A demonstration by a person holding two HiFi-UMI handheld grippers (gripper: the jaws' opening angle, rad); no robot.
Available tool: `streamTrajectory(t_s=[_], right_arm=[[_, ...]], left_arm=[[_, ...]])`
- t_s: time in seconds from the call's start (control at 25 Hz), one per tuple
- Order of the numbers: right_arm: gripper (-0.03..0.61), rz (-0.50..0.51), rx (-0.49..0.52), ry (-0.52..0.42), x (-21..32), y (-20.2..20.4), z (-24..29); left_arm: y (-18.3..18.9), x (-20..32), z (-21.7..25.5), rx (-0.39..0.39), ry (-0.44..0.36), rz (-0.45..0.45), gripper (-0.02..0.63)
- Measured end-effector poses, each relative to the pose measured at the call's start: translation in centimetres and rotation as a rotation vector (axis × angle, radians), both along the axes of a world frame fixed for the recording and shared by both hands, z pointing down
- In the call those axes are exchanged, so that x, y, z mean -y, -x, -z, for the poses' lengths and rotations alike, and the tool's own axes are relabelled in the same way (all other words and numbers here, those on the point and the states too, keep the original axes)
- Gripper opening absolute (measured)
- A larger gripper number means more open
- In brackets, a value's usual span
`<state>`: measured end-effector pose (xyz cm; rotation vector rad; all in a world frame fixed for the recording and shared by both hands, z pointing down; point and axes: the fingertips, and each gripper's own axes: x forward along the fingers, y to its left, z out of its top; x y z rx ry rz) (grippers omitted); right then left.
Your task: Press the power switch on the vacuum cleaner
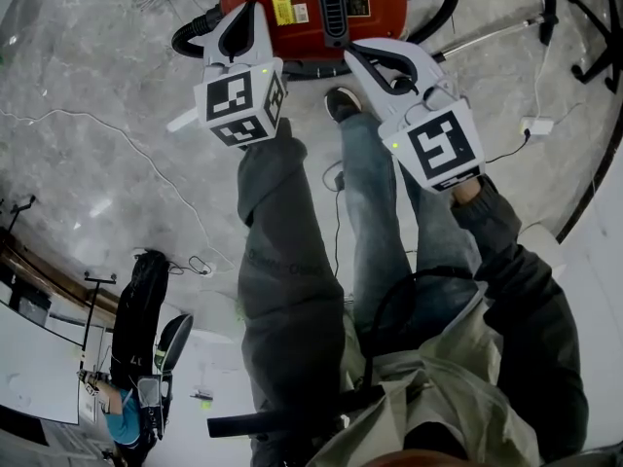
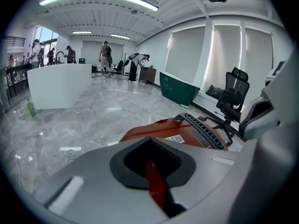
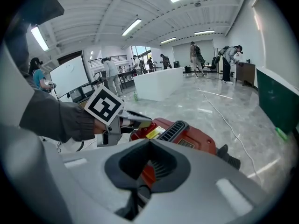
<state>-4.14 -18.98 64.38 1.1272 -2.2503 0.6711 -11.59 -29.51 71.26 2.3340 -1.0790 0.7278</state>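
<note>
i'm looking down on the red vacuum cleaner, which sits on the grey marble floor just past my shoe. a black grille runs along its top with a yellow label beside it, and a black hose curls off its right side. i can't pick out the power switch from here.

the left tongs hang over the near left edge of the housing. their own view shows them pressed together with nothing held, though a thin sliver of red body shows through the seam, so they may be a hair apart. the right tongs sit at the near edge of the machine, to the right of the grille. they are closed too and pinch nothing, with the grille visible through the notch. i can't tell whether either tip touches the housing.

from the right tongs' view the left tongs' marker cube is just beside the vacuum cleaner. a black office chair stands beyond the machine.
</note>
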Motion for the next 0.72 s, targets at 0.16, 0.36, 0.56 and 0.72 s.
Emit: streamTrajectory(t_s=[0.16,0.36,0.56,0.72], right_arm=[[0.0,-0.007,0.002,0.006,0.2,0.1,-0.2],[0.0,0.008,0.005,-0.002,0.0,0.5,-0.1],[0.0,0.012,0.016,0.006,-0.3,1.2,0.2],[0.0,0.028,0.046,0.041,-1.1,1.4,-0.3]], left_arm=[[-0.1,0.2,-0.4,0.014,0.035,-0.009,0.005],[-0.6,0.6,-1.0,0.075,0.077,-0.072,0.005],[-0.3,0.5,-0.6,-0.011,0.059,-0.003,0.005],[-0.7,0.4,-0.5,-0.026,0.035,0.013,0.005]])
